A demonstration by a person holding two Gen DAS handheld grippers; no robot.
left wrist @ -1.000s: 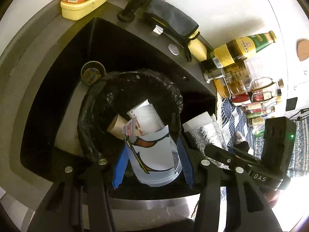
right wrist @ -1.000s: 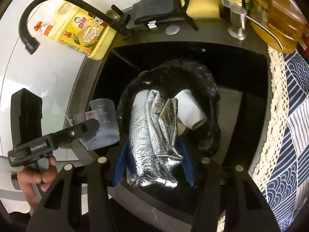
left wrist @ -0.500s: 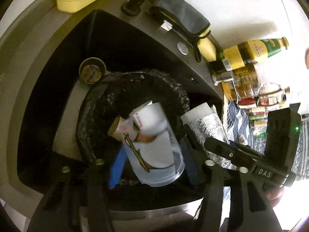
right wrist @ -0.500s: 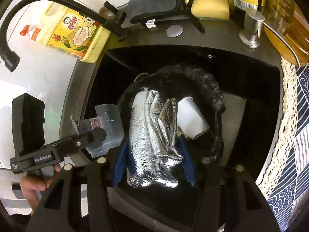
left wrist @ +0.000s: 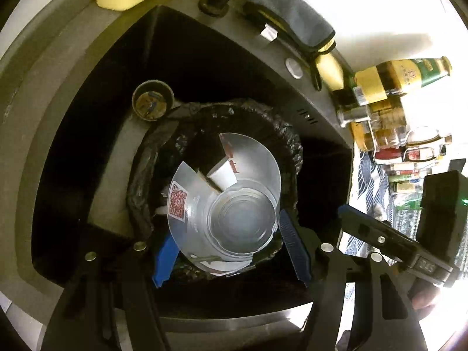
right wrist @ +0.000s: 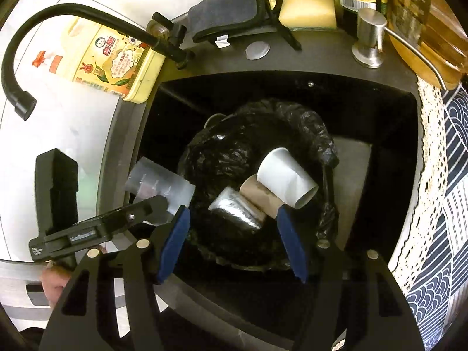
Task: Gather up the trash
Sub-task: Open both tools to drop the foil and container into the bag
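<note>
Trash lay in a black bag (right wrist: 257,134) that stood in the dark sink (right wrist: 389,134): a white cup (right wrist: 285,177), a cardboard tube (right wrist: 259,196) and a foil roll (right wrist: 237,209), all touching. The right gripper (right wrist: 234,245) hung over the near side of the bag, its jaws opening, nothing between them. The left gripper (left wrist: 231,248) hung over the bag too, its jaws opening; a clear plastic cup (left wrist: 231,219) was between the blue pads, tilted, and I could not tell if the pads touched it. At the back edge of the sink stood a yellow bottle (right wrist: 114,64), a grey cloth (right wrist: 231,11) and a sponge (right wrist: 307,11).
</note>
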